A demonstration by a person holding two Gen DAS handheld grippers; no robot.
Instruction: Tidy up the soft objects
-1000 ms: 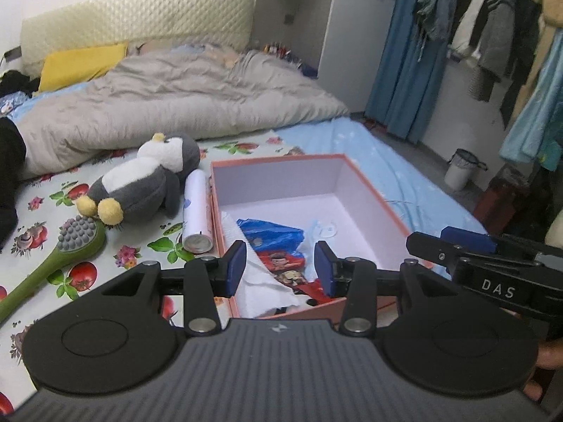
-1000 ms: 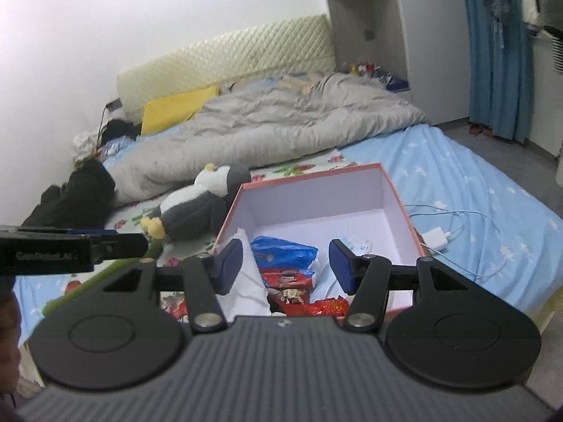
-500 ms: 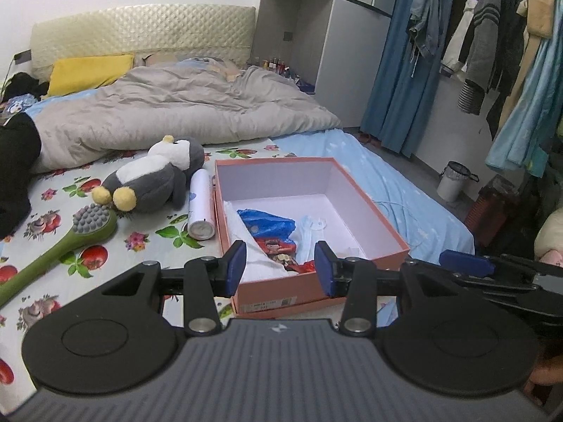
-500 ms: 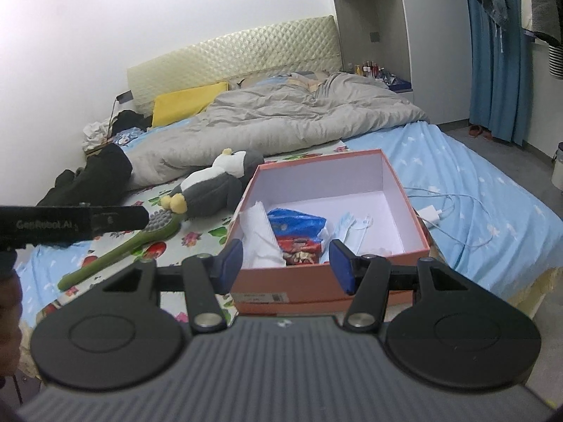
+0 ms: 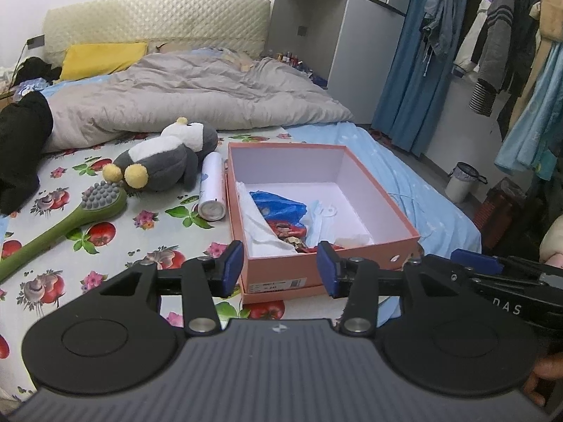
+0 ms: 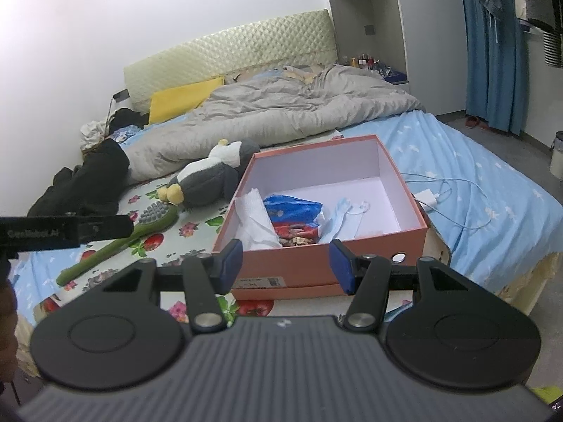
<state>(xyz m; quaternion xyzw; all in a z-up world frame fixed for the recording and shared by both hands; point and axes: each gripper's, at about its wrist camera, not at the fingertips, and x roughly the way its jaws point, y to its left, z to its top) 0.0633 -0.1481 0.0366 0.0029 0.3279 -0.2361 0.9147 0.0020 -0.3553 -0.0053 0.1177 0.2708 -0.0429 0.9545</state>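
Jaws: left gripper (image 5: 279,269) opening, right gripper (image 6: 285,265) spread, both empty | Target: I see the plush penguin (image 5: 165,161) lying on the bed (image 5: 105,246), just left of the open box (image 6: 327,267) | Reading: I hold both back, clear, likely to choose the next pick.

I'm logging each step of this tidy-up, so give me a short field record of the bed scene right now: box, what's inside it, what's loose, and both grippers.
box: open pink box on the floral sheet
inside box: white cloth, blue bag, red packets, face mask
loose, beside box: penguin plush, white cylinder, green brush
right of box: white charger with cable
left gripper: empty, jaws opening, short of the box
right gripper: open, empty, short of the box
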